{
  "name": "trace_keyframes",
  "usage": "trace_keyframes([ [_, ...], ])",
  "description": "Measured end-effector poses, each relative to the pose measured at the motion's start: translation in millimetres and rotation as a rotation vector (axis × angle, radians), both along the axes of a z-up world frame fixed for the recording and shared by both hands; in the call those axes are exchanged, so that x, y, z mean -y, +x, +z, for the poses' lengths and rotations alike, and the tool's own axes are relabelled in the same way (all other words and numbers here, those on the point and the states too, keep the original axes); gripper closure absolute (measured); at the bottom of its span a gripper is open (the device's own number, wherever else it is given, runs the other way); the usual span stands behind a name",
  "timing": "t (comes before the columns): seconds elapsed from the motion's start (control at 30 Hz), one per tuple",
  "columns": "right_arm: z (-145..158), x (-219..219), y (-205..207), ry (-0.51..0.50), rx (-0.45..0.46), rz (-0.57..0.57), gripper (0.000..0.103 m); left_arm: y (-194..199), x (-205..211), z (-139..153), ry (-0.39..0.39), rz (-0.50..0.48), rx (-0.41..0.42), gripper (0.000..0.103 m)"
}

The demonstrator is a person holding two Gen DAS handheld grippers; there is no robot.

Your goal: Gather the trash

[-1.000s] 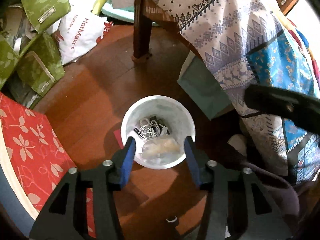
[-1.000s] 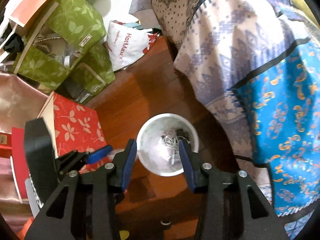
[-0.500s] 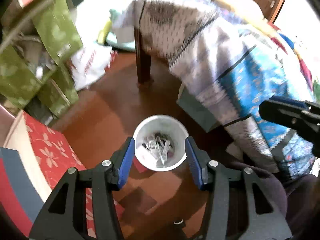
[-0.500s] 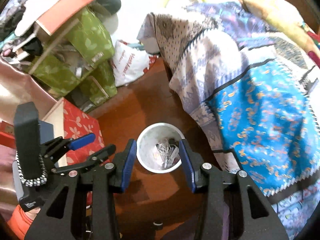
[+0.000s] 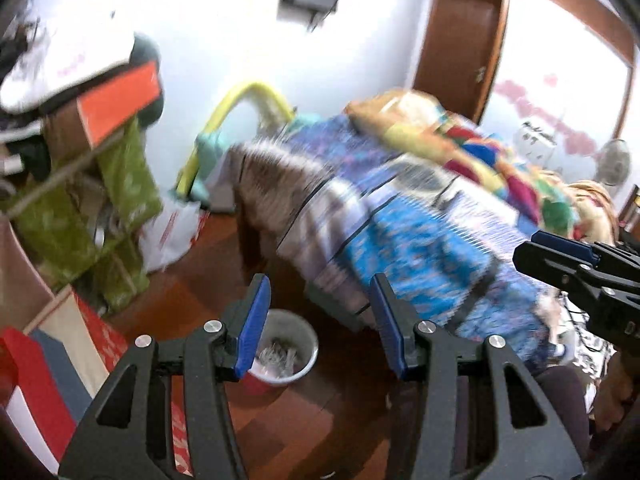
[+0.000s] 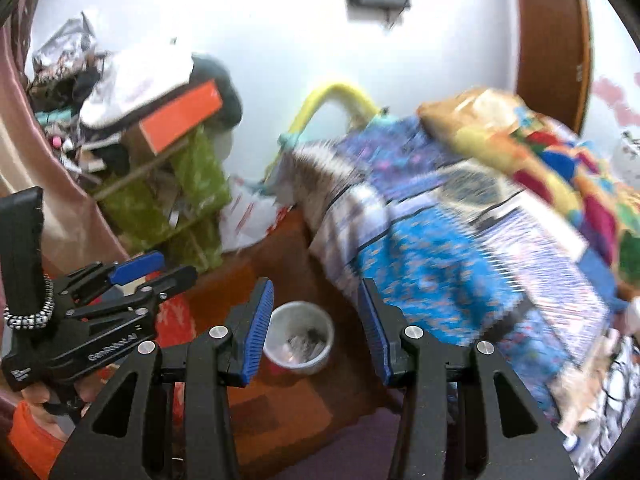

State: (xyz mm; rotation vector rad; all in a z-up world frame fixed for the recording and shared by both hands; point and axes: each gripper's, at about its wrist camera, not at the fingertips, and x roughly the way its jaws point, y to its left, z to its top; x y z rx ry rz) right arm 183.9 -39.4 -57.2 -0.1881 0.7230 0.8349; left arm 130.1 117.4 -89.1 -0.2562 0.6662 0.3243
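Your left hand-held gripper (image 5: 318, 312) and right hand-held gripper (image 6: 316, 312) both gape apart, nothing between them, above the white trash bin (image 6: 299, 337) (scraps inside) on the wooden floor (image 5: 288, 432).

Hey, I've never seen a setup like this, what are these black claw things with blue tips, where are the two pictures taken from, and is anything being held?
These are two handheld grippers, one in each of a person's hands, not a robot arm. Each carries a wide-angle camera looking forward along its two fingers, so each picture shows its own black fingers with blue pads at the bottom. One picture comes from the left gripper, the other from the right gripper. Each view also catches the other gripper at its edge. Both stand open with nothing between the pads. Below them, on the wooden floor, is a white bin with scraps inside. Beside it is a bed with a blue patterned blanket. Green bags are piled on the other side. The pictures are blurred.
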Motion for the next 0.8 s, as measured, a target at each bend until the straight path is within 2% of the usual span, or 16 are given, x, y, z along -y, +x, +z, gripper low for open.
trace_keyframes([
  [0.17, 41, 49, -40, 0.08, 0.126, -0.13, 0.063, -35, 40, 50, 0.05, -0.083, 0.125, 0.052],
  [0.4, 79, 100, -102, 0.201, 0.296, -0.294, 0.061, -79, 81, 88, 0.073, -0.177, 0.231, 0.052],
  [0.53, 87, 117, -131, 0.242, 0.358, -0.366, 0.048, -100, 96, 100, 0.066, -0.22, 0.277, 0.05],
  [0.6, 89, 120, -139, 0.246, 0.379, -0.399, 0.044, -112, 103, 105, 0.073, -0.24, 0.299, 0.043],
  [0.63, 89, 120, -144, 0.24, 0.383, -0.416, 0.037, -117, 106, 107, 0.081, -0.245, 0.309, 0.04],
  [0.67, 89, 123, -147, 0.237, 0.385, -0.427, 0.028, -120, 109, 108, 0.087, -0.248, 0.314, 0.031],
  [0.7, 89, 126, -150, 0.236, 0.388, -0.44, 0.025, -125, 113, 110, 0.096, -0.251, 0.32, 0.021],
  [0.77, 89, 129, -158, 0.229, 0.401, -0.479, 0.016, -131, 118, 112, 0.103, -0.256, 0.332, 0.012],
  [0.8, 89, 132, -162, 0.222, 0.406, -0.495, 0.013, -134, 121, 113, 0.11, -0.258, 0.337, 0.011],
])
